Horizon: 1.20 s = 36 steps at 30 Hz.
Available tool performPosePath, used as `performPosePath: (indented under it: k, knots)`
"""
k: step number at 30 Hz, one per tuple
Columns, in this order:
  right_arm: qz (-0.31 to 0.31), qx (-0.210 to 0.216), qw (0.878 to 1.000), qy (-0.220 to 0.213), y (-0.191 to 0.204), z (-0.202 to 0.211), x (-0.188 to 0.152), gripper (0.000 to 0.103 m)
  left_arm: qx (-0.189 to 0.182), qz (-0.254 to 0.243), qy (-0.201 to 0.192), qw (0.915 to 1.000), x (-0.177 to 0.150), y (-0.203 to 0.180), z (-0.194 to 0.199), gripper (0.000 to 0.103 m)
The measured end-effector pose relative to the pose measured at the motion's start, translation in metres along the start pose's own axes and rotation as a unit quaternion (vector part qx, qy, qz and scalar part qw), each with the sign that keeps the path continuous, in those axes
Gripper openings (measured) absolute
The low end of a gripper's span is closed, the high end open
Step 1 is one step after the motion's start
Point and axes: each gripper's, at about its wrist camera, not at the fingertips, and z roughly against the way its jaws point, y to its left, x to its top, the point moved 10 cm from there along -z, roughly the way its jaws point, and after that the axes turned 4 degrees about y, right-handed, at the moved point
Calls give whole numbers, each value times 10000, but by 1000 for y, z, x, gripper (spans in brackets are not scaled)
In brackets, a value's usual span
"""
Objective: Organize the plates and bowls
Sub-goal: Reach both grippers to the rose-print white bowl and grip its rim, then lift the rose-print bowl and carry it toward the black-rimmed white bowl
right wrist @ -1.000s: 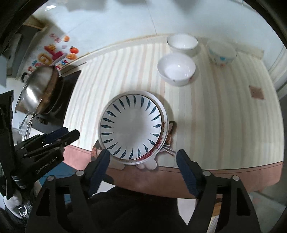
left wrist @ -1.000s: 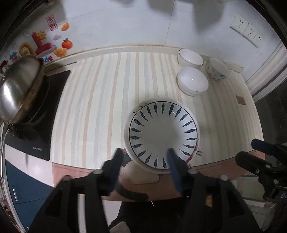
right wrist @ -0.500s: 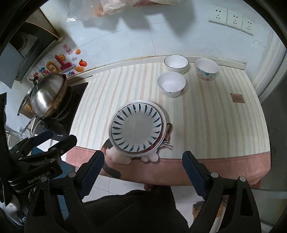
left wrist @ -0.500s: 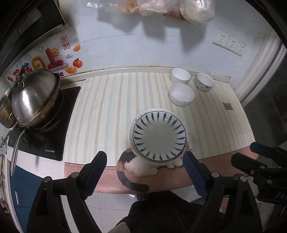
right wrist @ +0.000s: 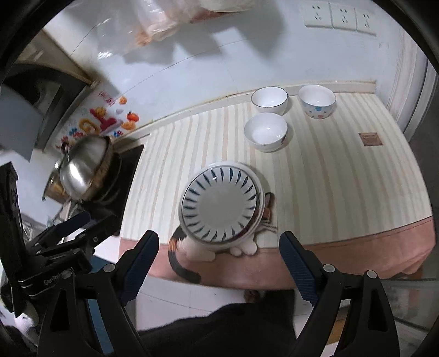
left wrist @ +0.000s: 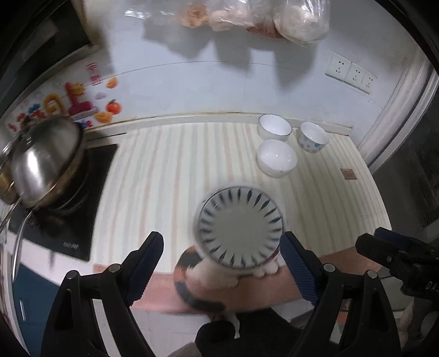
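Note:
A stack of plates, the top one white with blue leaf marks (left wrist: 240,226) (right wrist: 221,210), sits near the front edge of the striped counter (left wrist: 164,170) (right wrist: 329,178). Three bowls stand at the back right: a plain white bowl (left wrist: 276,158) (right wrist: 265,131), a dark-rimmed white bowl (left wrist: 274,127) (right wrist: 269,99) and a dotted bowl (left wrist: 313,136) (right wrist: 317,101). My left gripper (left wrist: 223,265) is open and empty, held above and in front of the plates. My right gripper (right wrist: 219,263) is open and empty, also short of the plates.
A steel pot with lid (left wrist: 44,162) (right wrist: 82,164) sits on a black cooktop (left wrist: 65,214) at the left. A cat picture (left wrist: 192,277) shows on the counter cloth below the plates. Bags (left wrist: 274,19) hang on the back wall. Sockets (right wrist: 340,15) are at the upper right.
Both grippers have pulled back and up from the plate stack, so the counter looks smaller. The left gripper's fingers have opened wide and let go of the top plate.

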Motion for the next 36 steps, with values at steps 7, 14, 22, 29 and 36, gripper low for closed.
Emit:
performPosePath:
  k: [7, 14, 22, 29, 36]
  knots:
    - [-364, 185, 9992, -14, -52, -45, 63, 92, -86, -9, 286, 9996, 68, -18, -74, 87]
    - [-527, 133, 9976, 439, -113, -120, 143, 86, -313, 66, 1225, 9920, 117, -35, -191, 86]
    - [-569, 157, 9913, 1175, -160, -222, 207, 68, -581, 106, 1919, 9796, 149, -67, -288, 54]
    - [-628, 362, 9839, 1633, -179, -281, 222, 27, -596, -104, 2366, 9697, 144, -87, -333, 23]
    - [-478, 295, 9829, 1755, -183, -296, 218, 14, -574, -151, 2339, 9704, 137, -103, -327, 20]
